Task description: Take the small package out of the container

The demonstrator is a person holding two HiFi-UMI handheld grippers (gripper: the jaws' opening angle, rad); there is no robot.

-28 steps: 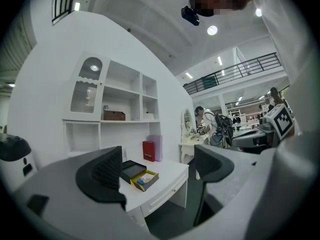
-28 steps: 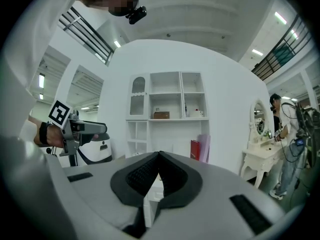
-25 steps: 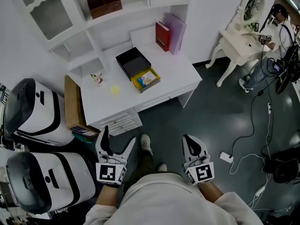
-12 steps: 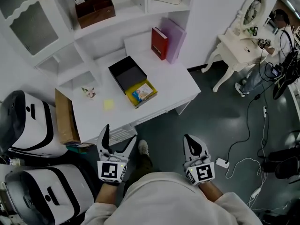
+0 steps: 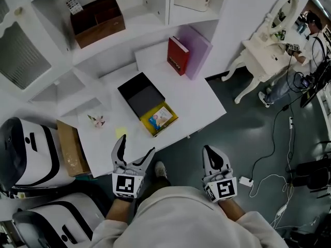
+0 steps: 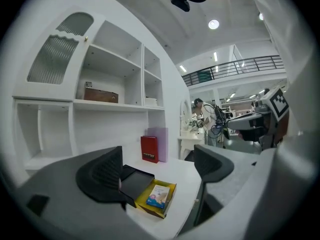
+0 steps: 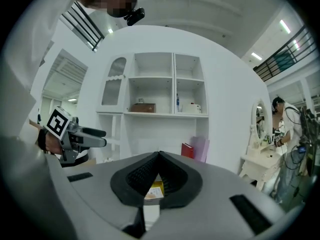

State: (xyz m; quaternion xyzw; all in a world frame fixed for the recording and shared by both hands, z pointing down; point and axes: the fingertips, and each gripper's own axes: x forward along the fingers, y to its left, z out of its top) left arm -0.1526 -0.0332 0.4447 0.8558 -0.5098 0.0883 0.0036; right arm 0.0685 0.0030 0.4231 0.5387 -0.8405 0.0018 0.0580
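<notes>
A yellow open container [image 5: 168,123] sits on the white desk [image 5: 201,105], near its front edge, with the small blue and white package [image 5: 161,118] lying inside. Its black part [image 5: 140,95] lies joined behind it. Both grippers hang in front of the desk, well short of the container. My left gripper [image 5: 135,146] is open with nothing between its fingers; its view shows the container [image 6: 169,205] and package [image 6: 159,195] between the jaws. My right gripper [image 5: 210,151] is shut and empty; the package [image 7: 154,189] peeks through the gap under its closed jaws.
A red book [image 5: 177,55] and a purple one [image 5: 197,49] lean at the desk's back. A small flower ornament [image 5: 96,121] and yellow note [image 5: 121,132] lie at the left. White shelves hold a brown box [image 5: 98,14]. A cardboard box [image 5: 70,149], white machines [image 5: 23,143] and a vanity table [image 5: 269,43] stand around.
The desk and container have drawn closer and slid toward the grippers as the person stepped forward. Both grippers keep their pose, left open and right shut.
</notes>
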